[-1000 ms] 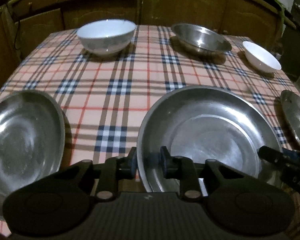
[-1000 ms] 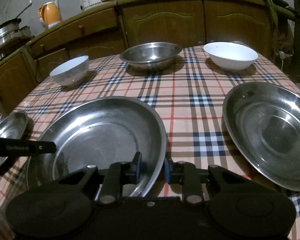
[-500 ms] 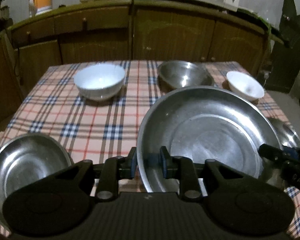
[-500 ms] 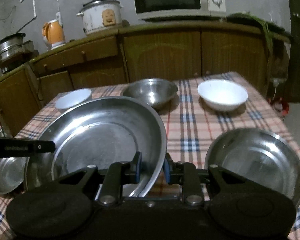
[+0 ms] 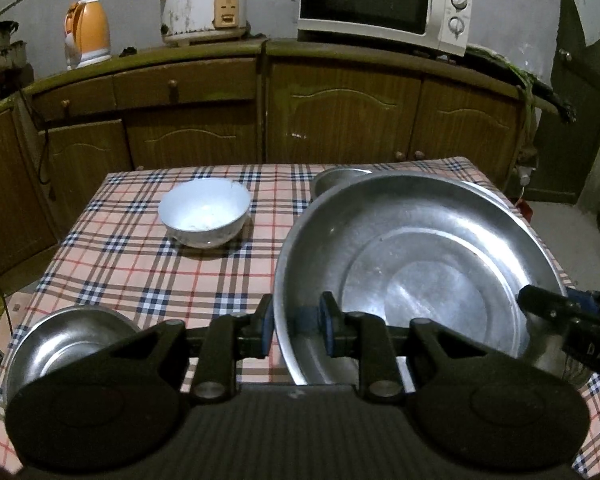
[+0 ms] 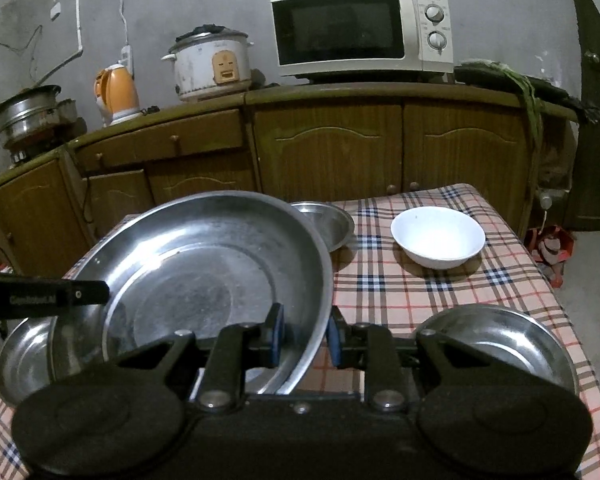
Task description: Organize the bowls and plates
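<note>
Both grippers hold one large steel plate [image 5: 420,264] lifted above the plaid table [image 5: 140,264]. My left gripper [image 5: 296,330] is shut on its left rim. My right gripper [image 6: 305,334] is shut on its right rim, where the plate [image 6: 204,280] fills the left of the right wrist view. A smaller steel plate [image 5: 68,344] lies at the near left and another steel plate [image 6: 500,344] at the near right. A white bowl [image 5: 204,212] stands left of centre, a steel bowl [image 6: 324,220] at the back middle, and a second white bowl [image 6: 438,236] at the back right.
Wooden cabinets [image 5: 340,112] stand behind the table, carrying a microwave [image 6: 360,32], a rice cooker [image 5: 202,4] and an orange kettle [image 5: 86,36]. A steel pot [image 6: 28,116] sits at the far left. The table edges drop off left and right.
Both grippers have raised the large plate well above the table. The table and the other dishes look lower and farther away, and the counter appliances have come into view.
</note>
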### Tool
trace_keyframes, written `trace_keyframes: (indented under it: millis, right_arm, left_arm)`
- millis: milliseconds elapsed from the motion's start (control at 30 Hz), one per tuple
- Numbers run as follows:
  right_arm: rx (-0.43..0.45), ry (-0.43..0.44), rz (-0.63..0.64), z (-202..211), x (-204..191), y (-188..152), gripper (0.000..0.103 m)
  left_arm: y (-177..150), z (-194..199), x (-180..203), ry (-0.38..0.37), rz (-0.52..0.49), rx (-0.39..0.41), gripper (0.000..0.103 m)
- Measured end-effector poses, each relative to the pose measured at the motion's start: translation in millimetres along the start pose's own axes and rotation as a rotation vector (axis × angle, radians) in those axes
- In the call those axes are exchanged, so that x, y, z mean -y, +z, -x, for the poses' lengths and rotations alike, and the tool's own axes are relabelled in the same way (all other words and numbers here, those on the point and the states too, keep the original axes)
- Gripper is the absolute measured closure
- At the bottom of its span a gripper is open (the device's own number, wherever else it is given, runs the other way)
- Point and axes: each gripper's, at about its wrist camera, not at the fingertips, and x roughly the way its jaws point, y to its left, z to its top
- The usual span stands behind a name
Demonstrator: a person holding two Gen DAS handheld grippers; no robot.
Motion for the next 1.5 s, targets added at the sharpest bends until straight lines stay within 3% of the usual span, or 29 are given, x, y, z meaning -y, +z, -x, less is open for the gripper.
trace_keyframes:
  millis: [333,933,1500]
  right_arm:
    - [-0.06,0.007,0.013,-8,-2,8,0.074]
    - [-0.195,-0.005,-0.05,-73,17,-39,0.074]
    - [-0.237,-0.029,-0.056,-114,25,-58,0.074]
  left_arm:
    - [0,-4,-1,0.023,-0.002,-0.055,0.078]
    - [-31,-65,-2,0.035,-0.013,-0.195,0.078]
    - [-46,-104,1,0.039,-0.016,-0.224,0.078]
